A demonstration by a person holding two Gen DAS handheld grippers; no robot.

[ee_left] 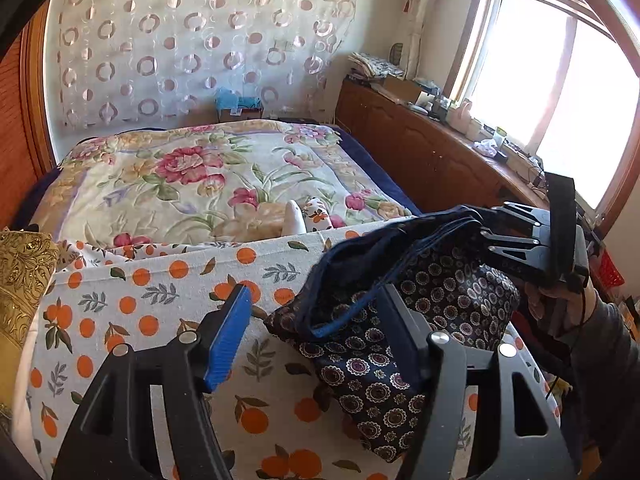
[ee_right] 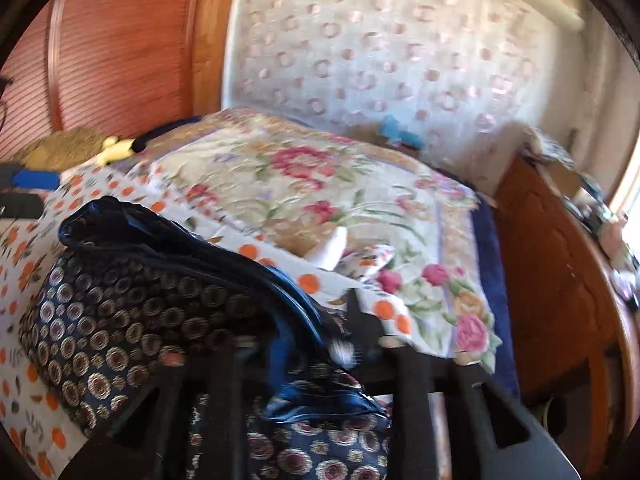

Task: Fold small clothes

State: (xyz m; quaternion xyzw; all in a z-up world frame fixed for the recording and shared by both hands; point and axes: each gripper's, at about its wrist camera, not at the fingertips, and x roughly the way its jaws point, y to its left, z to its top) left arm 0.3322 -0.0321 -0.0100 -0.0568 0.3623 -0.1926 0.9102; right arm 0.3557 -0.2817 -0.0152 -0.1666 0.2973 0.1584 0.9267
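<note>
A dark navy garment (ee_left: 452, 292) printed with small round flowers lies bunched on the orange-print sheet (ee_left: 160, 280). Its plain navy band rises toward the right. My left gripper (ee_left: 315, 291) stands open low over the sheet. Its blue pad (ee_left: 228, 336) is clear of the cloth and its other finger rests against the garment's near fold. My right gripper (ee_left: 482, 226) is at the lifted band, with cloth bunched at its fingertips. In the blurred right wrist view the garment (ee_right: 120, 320) drapes over the right gripper (ee_right: 296, 320) and hides one finger, so its grip is unclear.
A floral quilt (ee_left: 200, 168) covers the bed beyond the sheet, with small white items (ee_left: 292, 220) at its near edge. A gold cushion (ee_left: 24, 272) sits at the left. A cluttered wooden cabinet (ee_left: 420, 152) runs under the window on the right. A hand (ee_left: 560, 300) holds the right gripper.
</note>
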